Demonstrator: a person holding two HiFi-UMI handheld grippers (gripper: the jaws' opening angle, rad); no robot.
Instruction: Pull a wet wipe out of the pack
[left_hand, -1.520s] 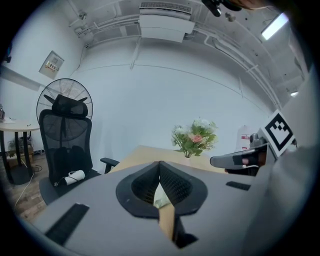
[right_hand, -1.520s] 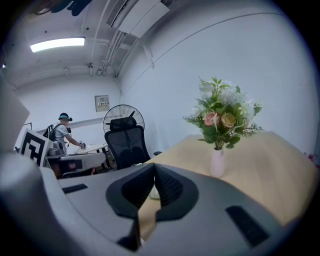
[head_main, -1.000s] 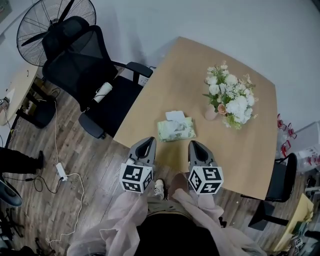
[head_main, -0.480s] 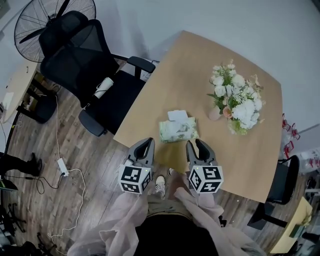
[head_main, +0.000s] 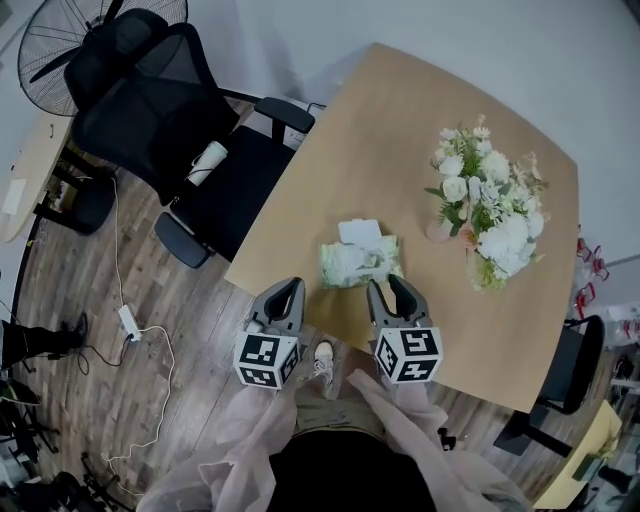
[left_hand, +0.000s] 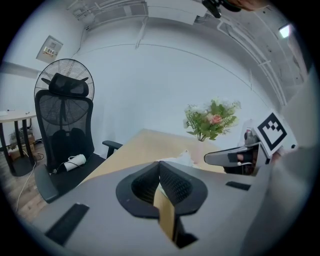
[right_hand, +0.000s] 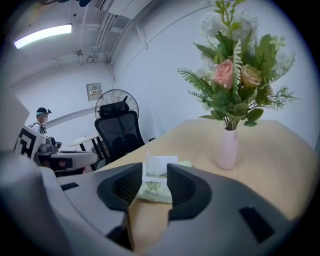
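Head view: pack (head_main: 360, 262) ahead of right hand-held gripper (head_main: 386, 286), just-opened, empty.

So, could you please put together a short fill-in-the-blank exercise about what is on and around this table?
1. The green pack has a ___ wipe sticking out of it.
2. The flowers stand in a pale ___ vase.
3. A ___ stands behind the black office chair.
4. The left gripper has its jaws ___.
Missing words: white; pink; fan; shut.
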